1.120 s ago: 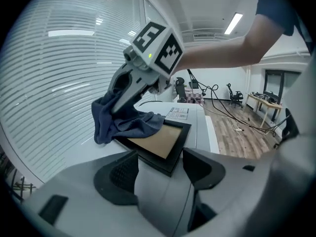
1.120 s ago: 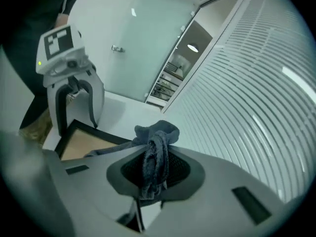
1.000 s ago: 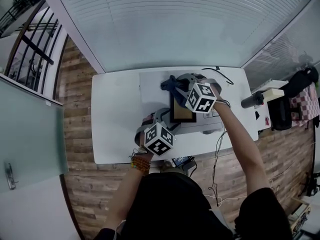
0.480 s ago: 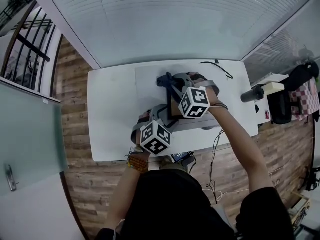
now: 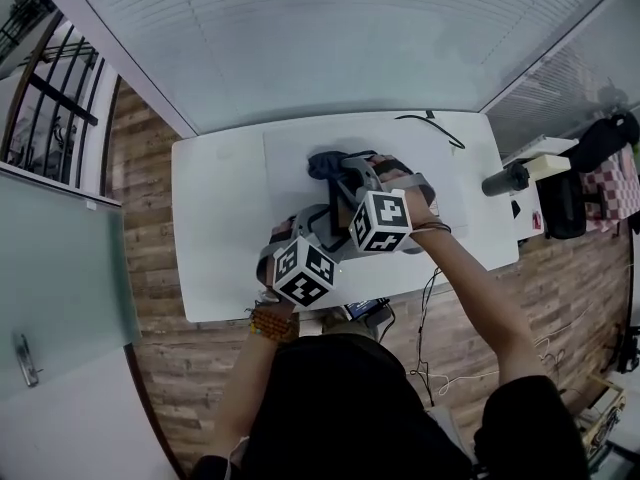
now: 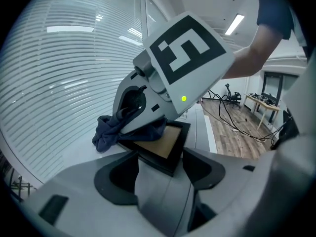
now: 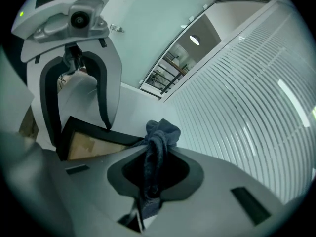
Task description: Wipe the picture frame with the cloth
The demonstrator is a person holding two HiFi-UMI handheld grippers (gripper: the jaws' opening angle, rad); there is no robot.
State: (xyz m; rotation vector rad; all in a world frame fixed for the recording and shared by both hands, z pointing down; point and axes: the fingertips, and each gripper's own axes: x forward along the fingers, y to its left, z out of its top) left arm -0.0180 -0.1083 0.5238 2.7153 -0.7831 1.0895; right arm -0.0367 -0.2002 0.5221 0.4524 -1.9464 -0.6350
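since a second ago the right gripper (image 7: 148, 179) has slid down and left across the picture frame (image 6: 165, 144), and its marker cube now sits just beside the left one's. its jaws pinch the dark blue cloth (image 7: 159, 132), which lies against the frame's far edge. the left gripper (image 6: 160, 164) is clamped on the frame's near edge, over the white table (image 5: 220, 228). in the head view the grippers hide nearly all of the frame, which seems lifted and tilted.
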